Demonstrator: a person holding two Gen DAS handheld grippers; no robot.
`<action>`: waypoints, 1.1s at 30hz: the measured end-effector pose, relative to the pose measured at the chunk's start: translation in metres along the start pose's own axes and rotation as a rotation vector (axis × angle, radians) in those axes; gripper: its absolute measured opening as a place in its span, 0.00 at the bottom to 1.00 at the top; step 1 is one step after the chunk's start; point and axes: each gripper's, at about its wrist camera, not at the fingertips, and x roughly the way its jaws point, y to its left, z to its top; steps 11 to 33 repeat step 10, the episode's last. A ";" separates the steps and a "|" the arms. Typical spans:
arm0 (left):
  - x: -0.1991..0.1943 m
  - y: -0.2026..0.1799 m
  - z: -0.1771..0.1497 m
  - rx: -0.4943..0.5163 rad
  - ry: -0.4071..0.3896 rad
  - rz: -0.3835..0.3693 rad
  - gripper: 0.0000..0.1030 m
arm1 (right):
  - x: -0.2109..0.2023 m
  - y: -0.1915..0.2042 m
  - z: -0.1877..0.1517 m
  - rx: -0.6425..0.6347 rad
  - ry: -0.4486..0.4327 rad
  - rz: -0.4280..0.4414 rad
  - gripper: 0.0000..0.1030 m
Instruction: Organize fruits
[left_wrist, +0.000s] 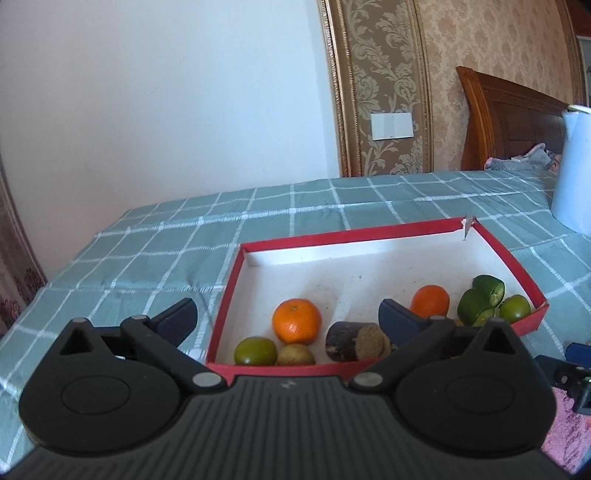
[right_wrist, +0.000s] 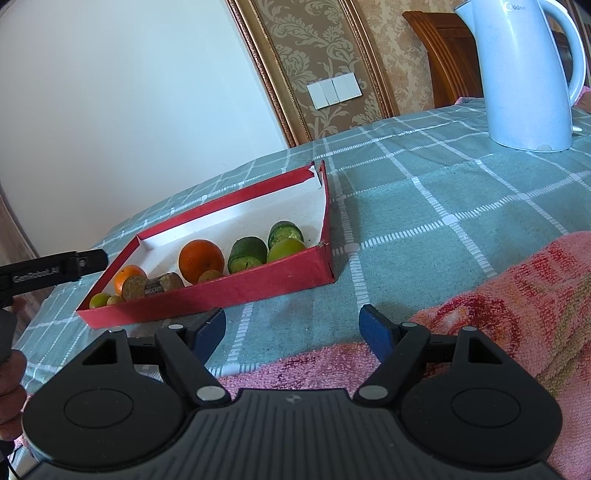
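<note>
All fruit is found inside the red box (left_wrist: 384, 232): two oranges (left_wrist: 296, 320), green fruits (left_wrist: 256, 351), cut pieces. The left gripper (left_wrist: 288, 321) is spread wide and empty above the near rim; the right gripper (right_wrist: 291, 330) stands apart, empty, over the cloth. Placement is judged finished; withdrawal or regrouping is called for next.

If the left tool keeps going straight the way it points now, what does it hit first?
Probably the near wall of the red cardboard tray, then the orange mandarin behind it. The left tool is open and empty; depth is unclear.
</note>
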 end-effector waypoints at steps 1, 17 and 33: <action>-0.001 0.003 -0.001 -0.007 0.002 0.002 1.00 | 0.000 0.000 0.000 -0.001 0.000 -0.001 0.77; -0.013 0.023 -0.010 -0.039 0.004 0.029 1.00 | 0.001 0.002 0.001 -0.018 0.004 -0.020 0.77; -0.013 0.023 -0.010 -0.039 0.004 0.029 1.00 | 0.001 0.002 0.001 -0.018 0.004 -0.020 0.77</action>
